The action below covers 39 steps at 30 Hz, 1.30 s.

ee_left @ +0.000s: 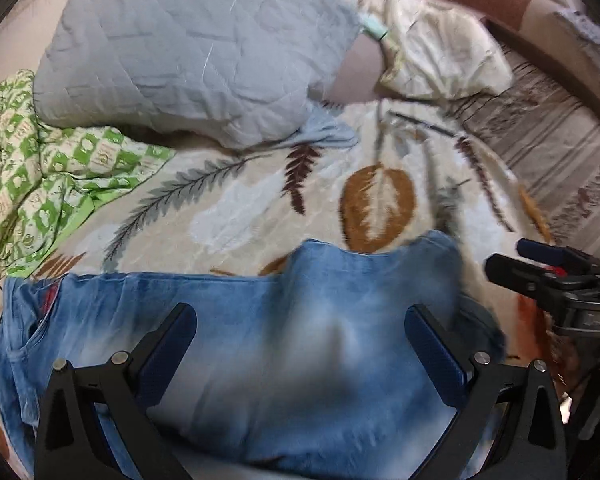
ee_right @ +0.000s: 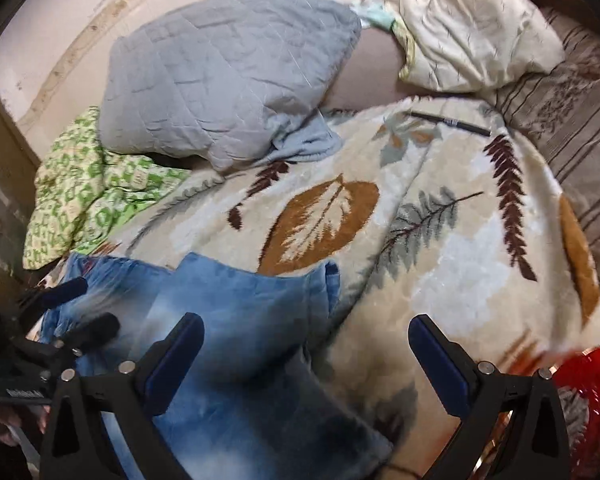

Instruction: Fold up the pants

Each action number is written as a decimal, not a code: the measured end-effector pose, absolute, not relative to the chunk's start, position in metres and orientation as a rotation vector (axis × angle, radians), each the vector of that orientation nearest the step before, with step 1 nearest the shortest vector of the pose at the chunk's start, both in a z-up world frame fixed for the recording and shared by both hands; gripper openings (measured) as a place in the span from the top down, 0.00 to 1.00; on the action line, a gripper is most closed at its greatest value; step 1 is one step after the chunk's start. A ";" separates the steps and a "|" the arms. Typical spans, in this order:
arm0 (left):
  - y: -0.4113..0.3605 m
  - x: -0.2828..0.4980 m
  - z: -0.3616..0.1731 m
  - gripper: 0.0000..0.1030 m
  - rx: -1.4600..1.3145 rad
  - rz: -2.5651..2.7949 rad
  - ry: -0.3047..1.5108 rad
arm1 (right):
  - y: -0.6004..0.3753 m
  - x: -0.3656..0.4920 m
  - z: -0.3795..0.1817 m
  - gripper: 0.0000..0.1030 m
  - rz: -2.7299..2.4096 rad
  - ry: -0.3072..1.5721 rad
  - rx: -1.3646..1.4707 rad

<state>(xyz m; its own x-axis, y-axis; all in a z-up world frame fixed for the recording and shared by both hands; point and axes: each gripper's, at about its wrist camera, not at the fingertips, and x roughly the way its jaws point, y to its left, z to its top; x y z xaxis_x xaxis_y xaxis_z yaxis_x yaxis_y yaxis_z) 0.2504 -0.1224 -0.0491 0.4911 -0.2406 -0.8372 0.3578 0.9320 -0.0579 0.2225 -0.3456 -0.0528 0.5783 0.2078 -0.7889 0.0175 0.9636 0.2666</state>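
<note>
So the jeans (ee_left: 228, 344) are lying on the leaf blanket (ee_left: 236, 216), folded over into a wide band, with what looks like the waist end off to the left in the left wrist view and two layers' edges stepping up along the far side. The left gripper (ee_left: 300, 340) hangs right over the middle of the jeans with its fingers spread wide, nothing between them but the denim below, and I can't tell if they actually touch it. The right gripper (ee_right: 306, 354) sits at the jeans' right edge, fingers also wide apart, left finger (ee_right: 176, 356) over the denim and the right one over bare blanket. From the left camera the right gripper shows up just off the jeans' right end.

Beyond the jeans, farther up the blanket, there's a grey quilted pillow (ee_left: 188, 52), a green patterned cloth (ee_left: 32, 184) to the left of it, and a cream pillow (ee_left: 440, 52) to its right. Something red and shiny (ee_right: 588, 400) pokes in at the blanket's near right corner in the right view, too blurry to identify.
</note>
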 end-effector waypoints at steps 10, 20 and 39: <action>-0.127 0.294 -0.093 0.05 0.110 -0.419 1.116 | -0.350 0.269 -0.102 0.52 0.257 1.035 0.427; -0.143 0.288 -0.079 0.90 0.154 -0.498 1.097 | -0.339 0.255 -0.092 0.86 0.340 0.967 0.414; -0.162 0.347 -0.072 0.07 0.141 -0.350 0.999 | -0.404 0.306 -0.062 0.84 0.000 1.040 0.290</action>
